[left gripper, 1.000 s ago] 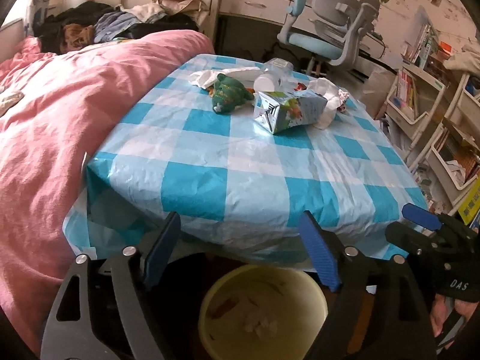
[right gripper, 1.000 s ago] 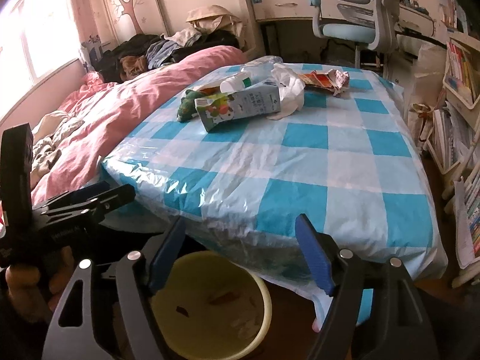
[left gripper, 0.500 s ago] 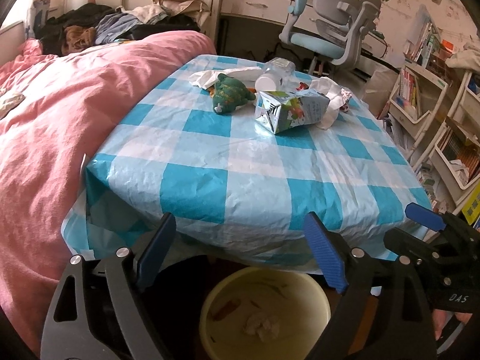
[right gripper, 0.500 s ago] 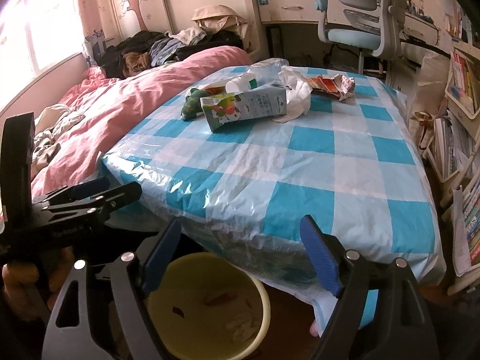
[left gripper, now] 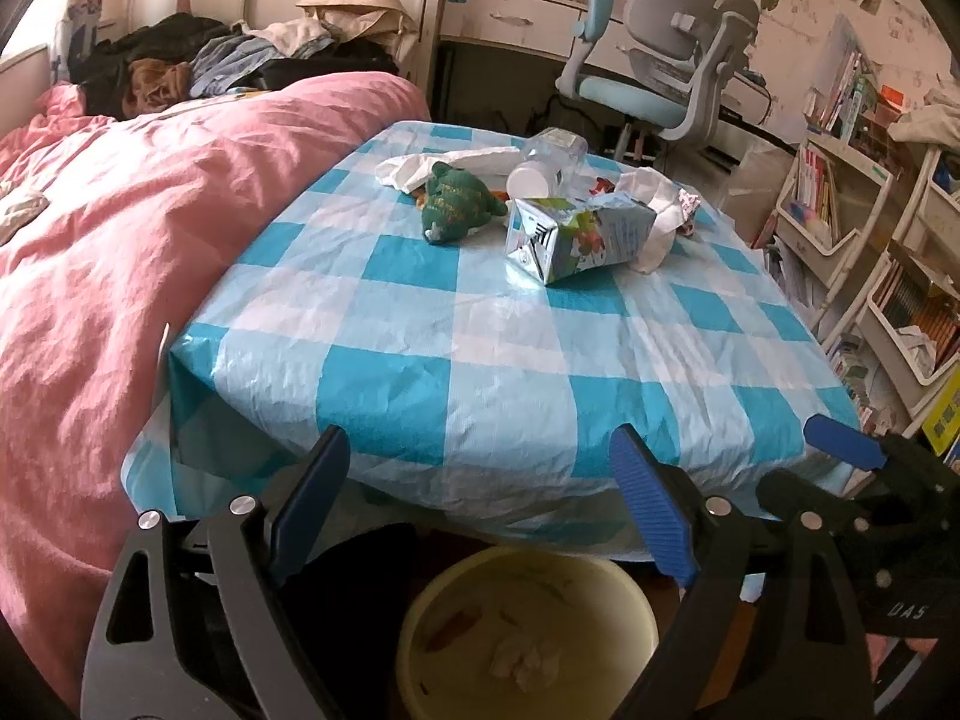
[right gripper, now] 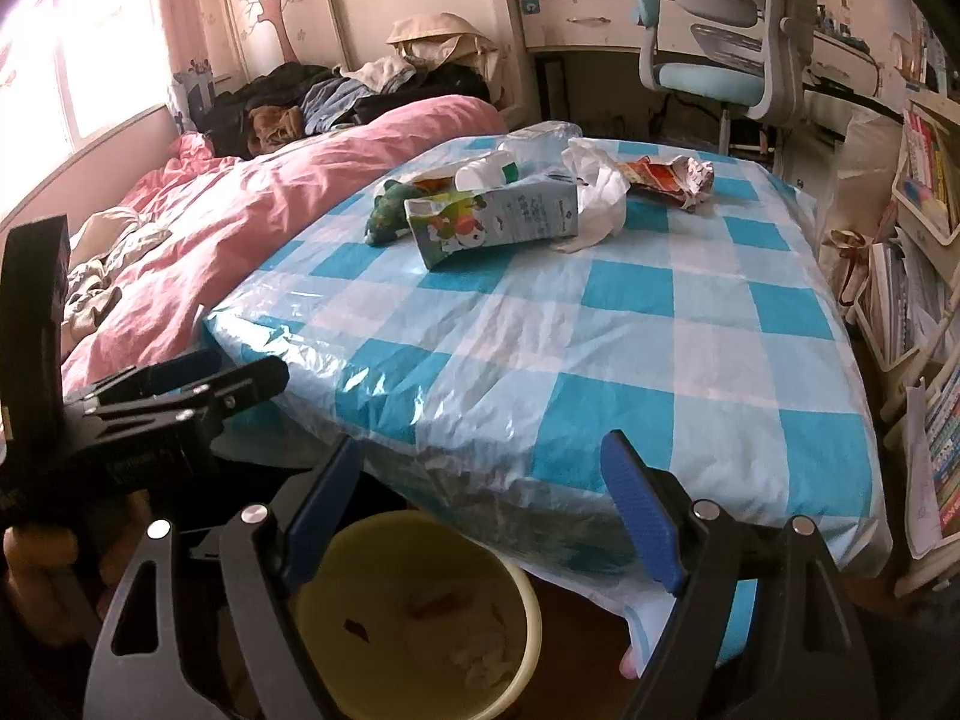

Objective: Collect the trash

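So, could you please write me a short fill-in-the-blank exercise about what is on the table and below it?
1. The tablecloth is checked in white and ____.
2. The milk carton lies on its ____.
3. The green soft toy lies between the carton and the ____ bedcover.
4. The bin stands on the floor below the table's near ____.

Missing words: blue; side; pink; edge
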Demonstrator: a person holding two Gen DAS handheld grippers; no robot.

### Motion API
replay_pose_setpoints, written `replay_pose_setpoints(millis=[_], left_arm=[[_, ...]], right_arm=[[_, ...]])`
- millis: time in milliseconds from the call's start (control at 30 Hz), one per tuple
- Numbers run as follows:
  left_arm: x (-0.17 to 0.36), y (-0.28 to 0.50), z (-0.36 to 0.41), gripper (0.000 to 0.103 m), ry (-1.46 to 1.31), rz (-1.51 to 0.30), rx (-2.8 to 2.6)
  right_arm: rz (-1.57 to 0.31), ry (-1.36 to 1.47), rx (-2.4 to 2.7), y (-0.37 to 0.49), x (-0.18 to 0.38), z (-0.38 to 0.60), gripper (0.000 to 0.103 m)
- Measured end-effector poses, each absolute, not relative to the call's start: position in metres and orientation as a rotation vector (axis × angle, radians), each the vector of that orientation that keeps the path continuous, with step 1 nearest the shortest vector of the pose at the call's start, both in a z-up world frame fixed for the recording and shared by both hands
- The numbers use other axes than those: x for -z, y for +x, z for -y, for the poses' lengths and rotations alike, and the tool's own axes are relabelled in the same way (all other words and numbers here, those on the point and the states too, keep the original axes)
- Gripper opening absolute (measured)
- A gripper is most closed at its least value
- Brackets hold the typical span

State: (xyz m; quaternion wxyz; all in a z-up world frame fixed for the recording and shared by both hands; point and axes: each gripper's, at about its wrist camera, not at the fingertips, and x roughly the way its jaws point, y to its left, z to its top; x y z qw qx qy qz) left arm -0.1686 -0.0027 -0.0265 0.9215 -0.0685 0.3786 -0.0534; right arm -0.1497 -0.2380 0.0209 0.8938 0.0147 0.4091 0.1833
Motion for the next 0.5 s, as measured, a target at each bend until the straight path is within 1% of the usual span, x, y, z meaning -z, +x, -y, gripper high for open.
replay_pose_setpoints(millis=[500], left_arm=[[0.022,-0.149,0.011,0.085,-0.122,-0.759,0.107]], right_arm=[[-0.827,0.028,-0.392,-0.148,-0.024,0.237,0.079]])
